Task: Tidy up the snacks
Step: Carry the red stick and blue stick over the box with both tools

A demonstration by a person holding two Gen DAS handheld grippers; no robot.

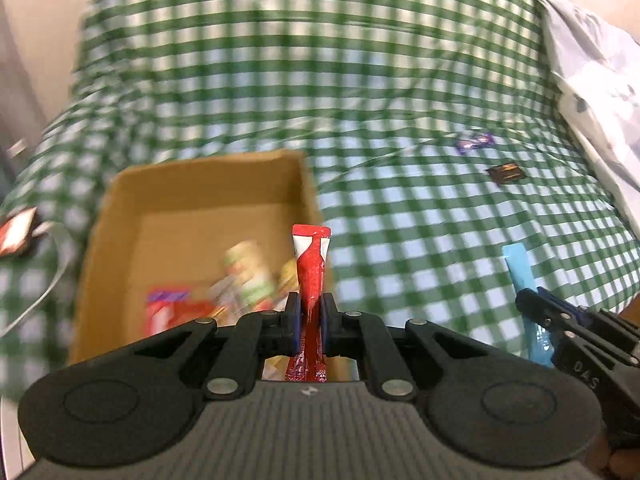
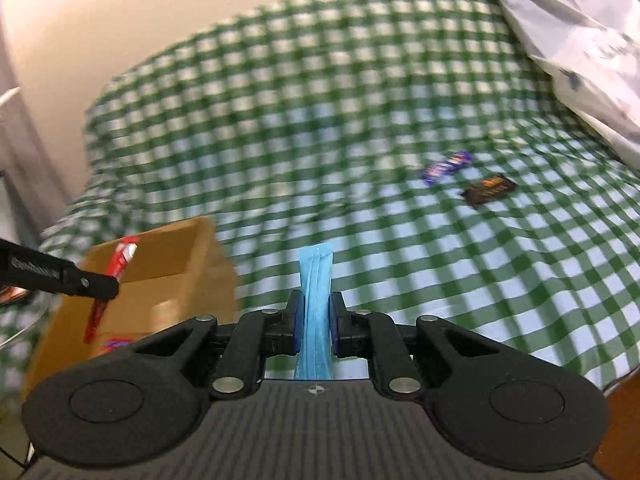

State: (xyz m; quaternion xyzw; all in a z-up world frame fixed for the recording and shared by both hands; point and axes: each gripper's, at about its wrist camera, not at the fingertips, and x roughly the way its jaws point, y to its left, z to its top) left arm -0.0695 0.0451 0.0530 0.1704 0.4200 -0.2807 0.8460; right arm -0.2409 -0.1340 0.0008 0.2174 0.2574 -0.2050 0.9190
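A green-checked cloth (image 1: 400,220) covers the surface. Several snacks are already lodged in the cardboard box (image 1: 120,216), lower left. The left gripper (image 1: 311,314) is clamped on a red stick pack (image 1: 311,264), the right gripper (image 2: 316,322) on a blue one (image 2: 316,280). A purple bar (image 2: 447,167) and a dark bar (image 2: 489,189) remain uncollected, upper right.

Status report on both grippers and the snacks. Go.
Left gripper shut on red stick pack, over cardboard box. Right gripper shut on blue stick pack. Purple bar and dark bar on cloth. Nothing in the way.
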